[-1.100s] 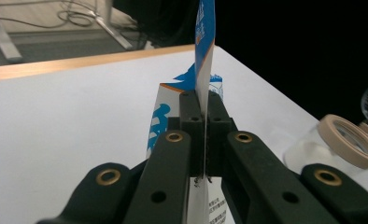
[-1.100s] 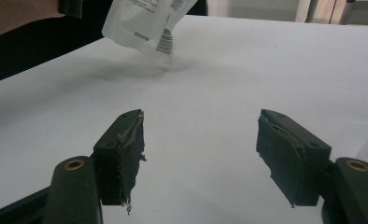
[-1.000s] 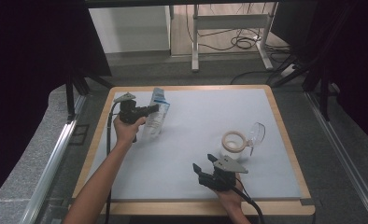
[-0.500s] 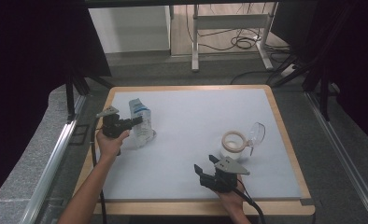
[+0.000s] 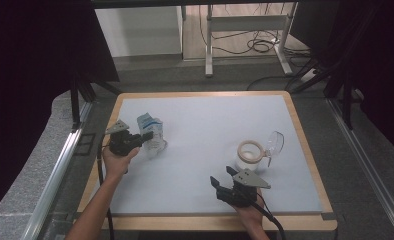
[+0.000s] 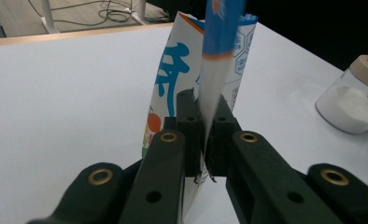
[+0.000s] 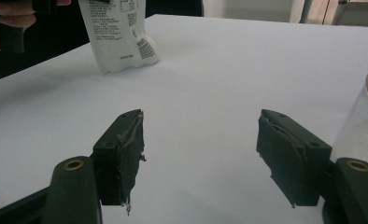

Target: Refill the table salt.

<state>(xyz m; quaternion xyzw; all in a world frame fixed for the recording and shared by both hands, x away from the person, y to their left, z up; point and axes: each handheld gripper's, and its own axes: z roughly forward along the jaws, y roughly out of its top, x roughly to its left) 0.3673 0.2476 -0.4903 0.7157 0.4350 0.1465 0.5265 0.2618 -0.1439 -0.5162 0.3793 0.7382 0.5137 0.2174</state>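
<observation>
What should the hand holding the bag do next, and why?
Probably carry the pouch toward the jar. The left gripper has its fingers clamped on the pouch's edge, and the jar lies on its side across the table, apart from the pouch. The right gripper is open beside the jar, perhaps ready to steady it.

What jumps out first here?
The left gripper, at the board's left side, is clamped on the edge of a white-and-blue printed pouch held upright. Near the right front, the right gripper sits wide open beside a clear jar of white powder lying on its side.
</observation>
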